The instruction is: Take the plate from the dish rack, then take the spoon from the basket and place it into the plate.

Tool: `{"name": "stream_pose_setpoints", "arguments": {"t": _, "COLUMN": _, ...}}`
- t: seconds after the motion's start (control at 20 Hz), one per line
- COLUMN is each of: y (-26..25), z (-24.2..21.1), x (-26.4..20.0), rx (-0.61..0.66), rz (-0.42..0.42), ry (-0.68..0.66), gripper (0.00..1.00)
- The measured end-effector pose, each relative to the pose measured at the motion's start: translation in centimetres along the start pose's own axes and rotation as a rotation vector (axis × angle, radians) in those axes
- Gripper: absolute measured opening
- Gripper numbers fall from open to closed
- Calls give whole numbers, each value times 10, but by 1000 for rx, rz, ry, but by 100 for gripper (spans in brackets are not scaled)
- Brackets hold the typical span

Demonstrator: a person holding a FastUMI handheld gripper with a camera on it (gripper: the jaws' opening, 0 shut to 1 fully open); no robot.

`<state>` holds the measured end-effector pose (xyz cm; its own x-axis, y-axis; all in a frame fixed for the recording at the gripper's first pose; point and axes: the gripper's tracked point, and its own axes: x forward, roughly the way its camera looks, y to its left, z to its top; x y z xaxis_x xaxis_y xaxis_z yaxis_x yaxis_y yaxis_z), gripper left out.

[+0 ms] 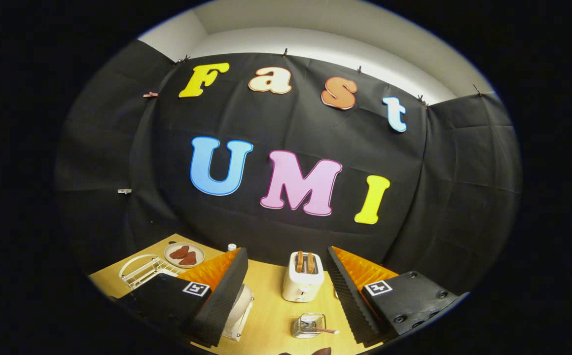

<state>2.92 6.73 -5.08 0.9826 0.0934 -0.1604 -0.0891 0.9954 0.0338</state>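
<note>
Plate (pixel 240 310): white, standing on edge, partly hidden behind the left finger.
Spoon (pixel 323 330): lying in the wire basket (pixel 309 325), on the table (pixel 271 320) between the fingers.
Gripper (pixel 286 296): fingers spread wide, holding nothing.
Toaster (pixel 303 277): beyond the basket.
Far left: white rack (pixel 144 270), small dish (pixel 184 254).

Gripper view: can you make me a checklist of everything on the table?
Surface: wooden table, light, bare in the middle.
Job's things: wire basket between the fingers, a pink-handled utensil in it; white dish rack beyond the left finger; plate partly hidden behind the left finger.
Clutter: white toaster holding toast; small plate of brown food; small white cap.
Tongs: tongs open, holding nothing, above the table.
Cables: nothing seen.
Surroundings: black cloth wall, white wall above.
</note>
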Motion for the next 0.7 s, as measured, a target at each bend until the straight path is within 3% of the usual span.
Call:
{"name": "stream_pose_setpoints", "arguments": {"t": 0.2, "y": 28, "z": -45, "x": 28, "rx": 59, "rz": 48, "ry": 163, "gripper": 97}}
{"name": "stream_pose_setpoints", "arguments": {"t": 0.7, "y": 59, "z": -175, "x": 78, "rx": 84, "rz": 38, "ry": 499, "gripper": 98}}
